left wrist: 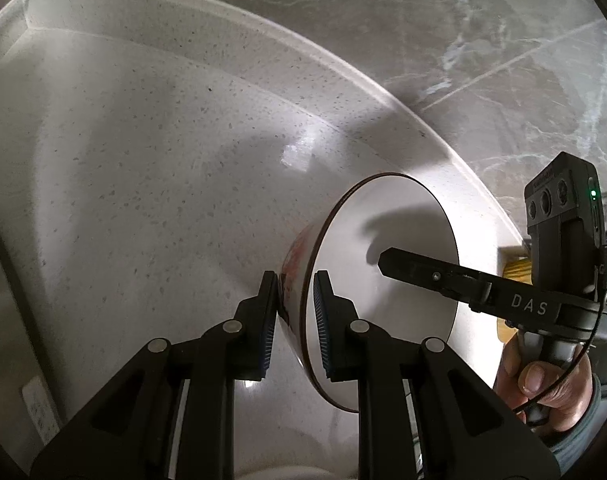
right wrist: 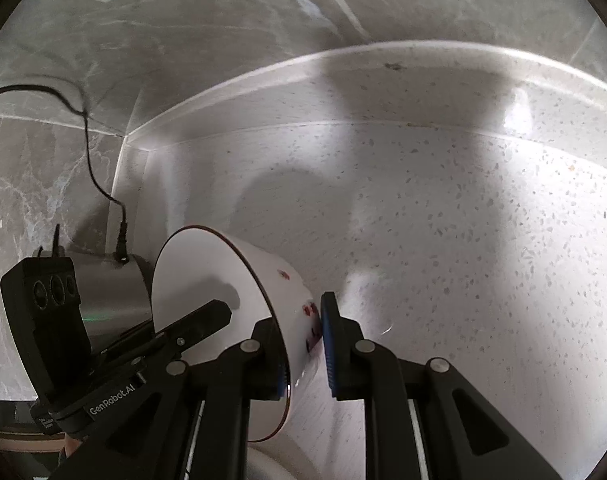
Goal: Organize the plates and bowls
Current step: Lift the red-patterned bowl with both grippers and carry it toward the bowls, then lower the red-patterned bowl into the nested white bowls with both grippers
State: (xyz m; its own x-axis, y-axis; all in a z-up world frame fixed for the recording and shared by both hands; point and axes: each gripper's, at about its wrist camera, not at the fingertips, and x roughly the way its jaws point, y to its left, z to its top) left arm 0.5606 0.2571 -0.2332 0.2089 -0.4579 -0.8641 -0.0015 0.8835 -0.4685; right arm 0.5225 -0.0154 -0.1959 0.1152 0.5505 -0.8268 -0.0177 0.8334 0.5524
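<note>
White bowl (left wrist: 383, 272) tipped sideways, both grippers' fingers (left wrist: 323, 324) clamping rim

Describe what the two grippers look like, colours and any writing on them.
Both grippers are matte black with silver pivot pins and blue ribbed pads. The right gripper reads "DAS"; the left gripper reads "GenRobot.AI". Each carries a boxy three-lens module. A bare hand shows a grey cuff.
</note>
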